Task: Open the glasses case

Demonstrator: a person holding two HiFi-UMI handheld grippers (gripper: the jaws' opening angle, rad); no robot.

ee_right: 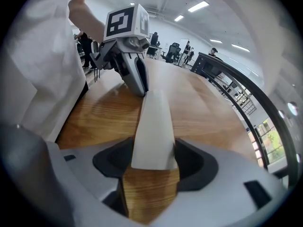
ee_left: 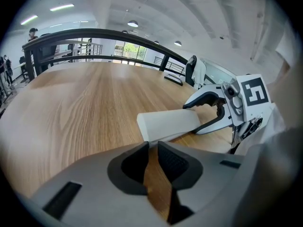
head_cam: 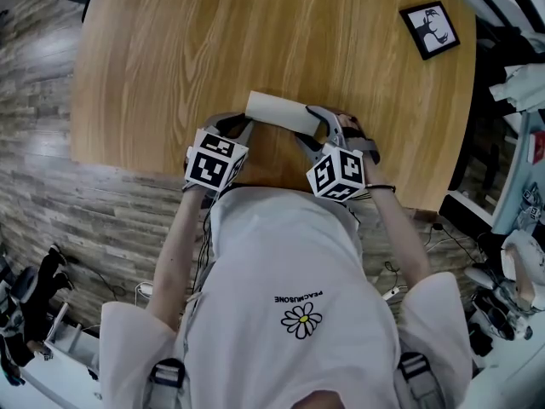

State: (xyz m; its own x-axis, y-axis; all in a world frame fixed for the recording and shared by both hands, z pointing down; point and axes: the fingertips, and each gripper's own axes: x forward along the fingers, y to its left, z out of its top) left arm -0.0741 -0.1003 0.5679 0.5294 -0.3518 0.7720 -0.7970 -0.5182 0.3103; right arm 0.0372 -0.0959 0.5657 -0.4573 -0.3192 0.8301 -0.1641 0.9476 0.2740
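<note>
I count one white glasses case (head_cam: 281,112), lying closed near the front edge of the table (head_cam: 255,41). Two grippers:
- My right gripper (ee_right: 152,152) is clamped on one end of it.
- My left gripper (ee_left: 152,150) has its jaws narrowly apart with bare wood between them; the case's other end is just beyond their tips.

One marker card (head_cam: 430,29) lies well apart.

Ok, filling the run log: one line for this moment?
glasses case: closed | right gripper: jaws on its end | left gripper: jaws empty, apart

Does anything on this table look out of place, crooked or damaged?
Nothing stands out. The white glasses case lies closed and undamaged on the table, with one end between the jaws of the right gripper.
</note>
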